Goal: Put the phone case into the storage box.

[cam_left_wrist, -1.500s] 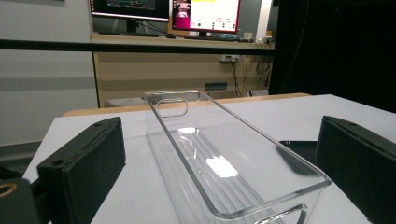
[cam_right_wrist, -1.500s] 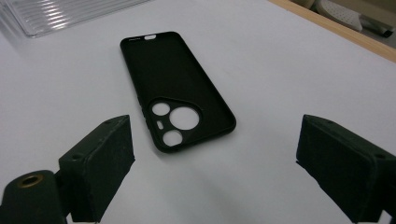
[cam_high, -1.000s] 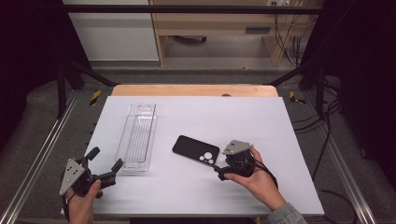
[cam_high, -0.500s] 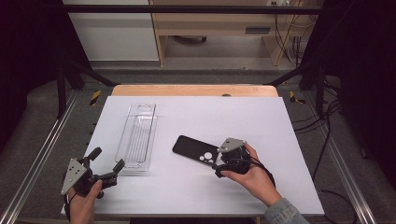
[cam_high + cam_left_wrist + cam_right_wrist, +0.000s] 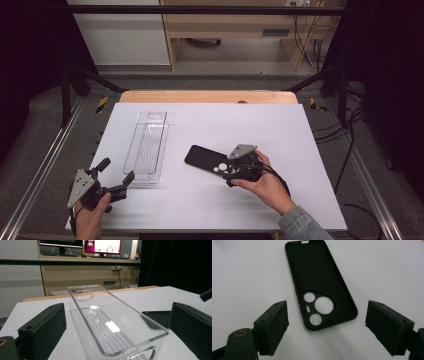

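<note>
Since the earlier frame the right claw (image 5: 325,327) has come closer over the black phone case (image 5: 319,282), jaws wide apart and nothing grasped, so the case lies flat on the white surface (image 5: 280,130) beside the clear tray (image 5: 147,145), while the open left claw (image 5: 116,175) waits near it.

From above, the right gripper (image 5: 235,172) covers the camera-hole end of the flat black phone case (image 5: 202,157). The left gripper view cuts off the near end of the clear ribbed plastic tray (image 5: 110,327), whose wall blurs the case behind it.
</note>
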The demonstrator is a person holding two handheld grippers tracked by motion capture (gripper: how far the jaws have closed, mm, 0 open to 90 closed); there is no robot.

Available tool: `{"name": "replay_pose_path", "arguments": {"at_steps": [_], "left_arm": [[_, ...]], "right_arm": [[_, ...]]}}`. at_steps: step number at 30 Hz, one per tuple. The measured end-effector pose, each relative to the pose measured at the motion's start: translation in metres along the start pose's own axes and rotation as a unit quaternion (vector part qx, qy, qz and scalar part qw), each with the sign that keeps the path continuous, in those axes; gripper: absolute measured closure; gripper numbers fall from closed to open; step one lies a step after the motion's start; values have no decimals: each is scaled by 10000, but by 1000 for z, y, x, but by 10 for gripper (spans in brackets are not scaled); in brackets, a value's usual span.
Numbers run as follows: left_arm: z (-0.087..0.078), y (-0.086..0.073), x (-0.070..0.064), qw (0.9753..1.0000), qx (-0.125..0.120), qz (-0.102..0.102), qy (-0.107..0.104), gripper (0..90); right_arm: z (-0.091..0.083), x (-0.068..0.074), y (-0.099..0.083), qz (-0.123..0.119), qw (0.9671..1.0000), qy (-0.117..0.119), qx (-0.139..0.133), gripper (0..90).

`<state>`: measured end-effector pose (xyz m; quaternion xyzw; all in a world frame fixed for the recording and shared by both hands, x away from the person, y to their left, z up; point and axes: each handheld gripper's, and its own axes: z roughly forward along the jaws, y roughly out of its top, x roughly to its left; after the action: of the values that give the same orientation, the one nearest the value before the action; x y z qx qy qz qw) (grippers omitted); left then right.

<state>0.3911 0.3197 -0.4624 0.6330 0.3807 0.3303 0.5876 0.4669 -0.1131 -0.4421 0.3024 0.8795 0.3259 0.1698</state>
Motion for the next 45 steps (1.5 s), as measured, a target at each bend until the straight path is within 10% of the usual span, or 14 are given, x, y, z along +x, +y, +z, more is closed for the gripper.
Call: {"name": "replay_pose_path", "arguments": {"at_steps": [45], "left_arm": [[-1, 1, -1, 10000, 26, 63, 34, 5]], "right_arm": [[33, 13, 11, -939, 9915, 537, 720, 638]]}}
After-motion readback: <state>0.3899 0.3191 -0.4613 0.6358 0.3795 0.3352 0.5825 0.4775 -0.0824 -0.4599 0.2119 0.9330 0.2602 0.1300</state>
